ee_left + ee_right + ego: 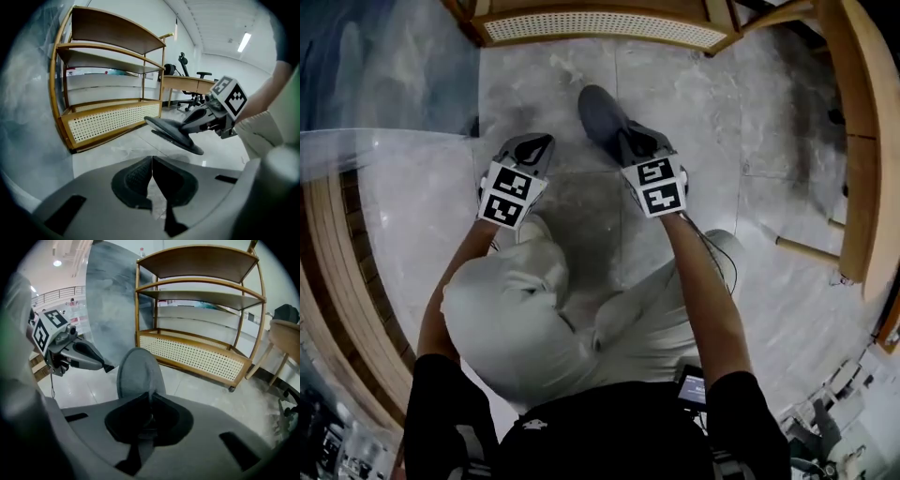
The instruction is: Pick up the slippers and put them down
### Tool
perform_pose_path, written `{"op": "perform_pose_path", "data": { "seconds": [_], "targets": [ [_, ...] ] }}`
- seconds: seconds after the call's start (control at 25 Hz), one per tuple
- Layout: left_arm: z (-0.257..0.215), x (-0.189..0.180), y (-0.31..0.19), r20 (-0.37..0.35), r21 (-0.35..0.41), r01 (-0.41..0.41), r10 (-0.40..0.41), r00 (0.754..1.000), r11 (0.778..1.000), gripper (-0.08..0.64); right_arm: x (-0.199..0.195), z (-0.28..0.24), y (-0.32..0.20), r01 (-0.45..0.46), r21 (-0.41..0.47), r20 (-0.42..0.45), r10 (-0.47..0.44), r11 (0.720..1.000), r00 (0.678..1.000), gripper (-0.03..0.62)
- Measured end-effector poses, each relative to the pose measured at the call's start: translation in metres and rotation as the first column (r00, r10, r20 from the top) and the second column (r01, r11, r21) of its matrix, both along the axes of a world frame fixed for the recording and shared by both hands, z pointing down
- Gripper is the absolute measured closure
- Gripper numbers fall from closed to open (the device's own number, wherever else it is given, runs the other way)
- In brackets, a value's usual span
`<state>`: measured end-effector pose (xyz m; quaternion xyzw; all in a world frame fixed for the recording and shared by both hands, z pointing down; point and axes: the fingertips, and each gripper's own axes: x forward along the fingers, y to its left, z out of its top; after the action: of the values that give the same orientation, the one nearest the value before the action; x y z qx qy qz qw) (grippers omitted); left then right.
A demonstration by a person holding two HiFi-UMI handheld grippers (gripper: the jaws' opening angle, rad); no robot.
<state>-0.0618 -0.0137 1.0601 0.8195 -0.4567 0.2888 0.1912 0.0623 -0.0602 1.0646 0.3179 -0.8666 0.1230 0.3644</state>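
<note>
A grey slipper [605, 114] sticks out forward from my right gripper [628, 142], which is shut on its heel end above the marble floor. In the right gripper view the slipper [139, 373] rises upright from between the closed jaws. From the left gripper view it [174, 134] hangs tilted, sole down, in the right gripper [188, 126]. My left gripper [536, 143] is beside it on the left, at about the same height. Its pads [140, 176] meet with nothing between them. No second slipper is visible.
A wooden shelf unit with a cane-mesh lower panel [600, 25] stands straight ahead on the floor. A wooden table [853, 141] is on the right, and an office chair [188, 99] is farther back. The person's bent knees [525, 309] fill the view below the grippers.
</note>
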Motion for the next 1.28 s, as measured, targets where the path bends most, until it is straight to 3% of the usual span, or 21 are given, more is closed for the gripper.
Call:
{"op": "perform_pose_path", "data": {
  "seconds": [0.24, 0.52, 0.88, 1.28],
  "targets": [
    [0.03, 0.005, 0.021, 0.009, -0.074, -0.013, 0.014, 1.0, 0.997, 0.554, 0.004, 0.039, 0.016, -0.015, -0.064, -0.065, 0.01, 0.998, 0.998, 0.586],
    [0.058, 0.001, 0.038, 0.018, -0.159, 0.005, -0.002, 1.0, 0.987, 0.555, -0.002, 0.07, 0.036, -0.008, -0.135, -0.065, 0.0, 0.991, 0.998, 0.584],
    [0.072, 0.005, 0.045, 0.02, -0.186, -0.021, 0.026, 0.999, 0.982, 0.555, 0.002, 0.102, 0.052, -0.023, -0.191, -0.078, 0.008, 0.981, 0.997, 0.572],
    [0.08, 0.002, 0.052, 0.026, -0.209, -0.025, 0.031, 0.999, 0.978, 0.554, -0.001, 0.112, 0.06, 0.0, -0.237, -0.053, -0.013, 0.971, 0.998, 0.508]
  ]
}}
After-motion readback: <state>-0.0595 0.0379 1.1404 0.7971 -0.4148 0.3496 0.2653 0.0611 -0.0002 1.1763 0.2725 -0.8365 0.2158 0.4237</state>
